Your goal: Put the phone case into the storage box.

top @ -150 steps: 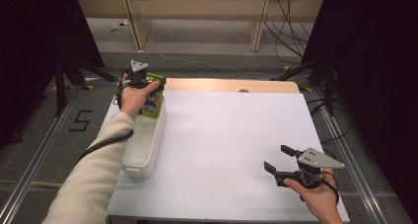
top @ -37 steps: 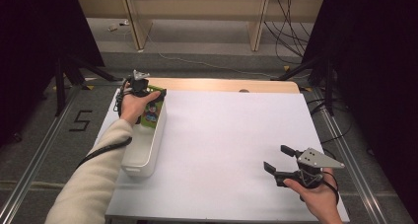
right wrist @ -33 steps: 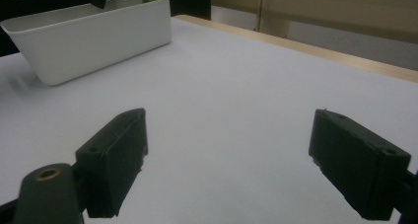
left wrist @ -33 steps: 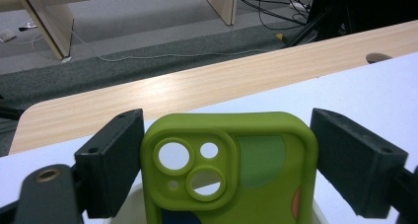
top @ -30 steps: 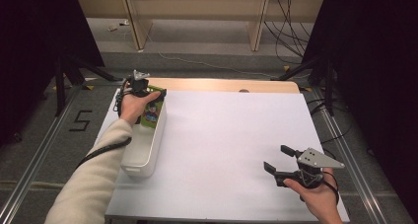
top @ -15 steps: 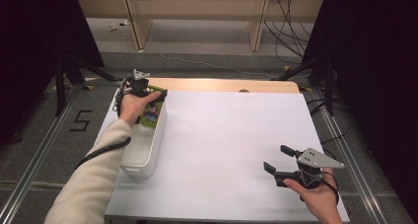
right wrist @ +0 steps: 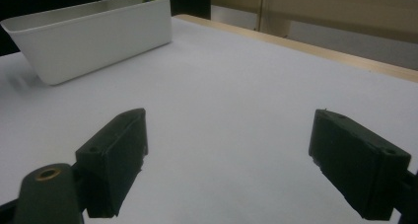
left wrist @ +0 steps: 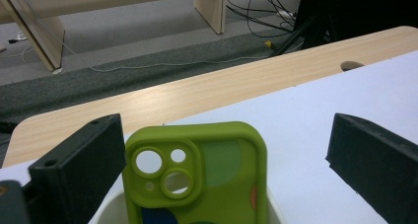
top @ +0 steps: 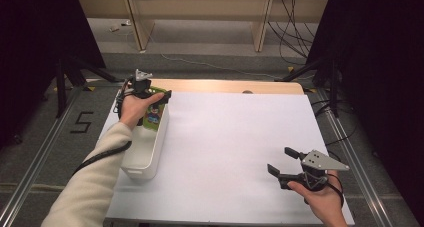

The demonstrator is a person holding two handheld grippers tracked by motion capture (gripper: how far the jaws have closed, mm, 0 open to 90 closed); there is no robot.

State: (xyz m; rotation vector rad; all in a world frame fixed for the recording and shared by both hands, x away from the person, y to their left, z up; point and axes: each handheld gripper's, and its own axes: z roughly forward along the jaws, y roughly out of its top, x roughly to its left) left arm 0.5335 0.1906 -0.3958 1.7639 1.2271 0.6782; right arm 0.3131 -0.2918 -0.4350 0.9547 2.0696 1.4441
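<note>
High view tells me little has moved lately: my left tool (top: 161,93) hangs released around the green phone case (left wrist: 197,177) standing in the white bin (top: 145,157), right tool (top: 284,160) idle, spread above the table (top: 230,137).

- My left arm (top: 95,179), in a cream long sleeve, reaches forward along the left side from the bottom edge of the high view.
- My left hand (top: 131,107) grips the black two-jaw left gripper (top: 150,94) at the far left, with a black cable trailing back along my sleeve.
- In the left gripper view, its two black jaws stand wide apart, neither pad touching anything.
- My right hand (top: 320,202) comes in at the bottom right and holds the black right gripper with the grey three-cornered plate (top: 284,160).
- Its jaws point left and are spread wide, nothing between them.
</note>
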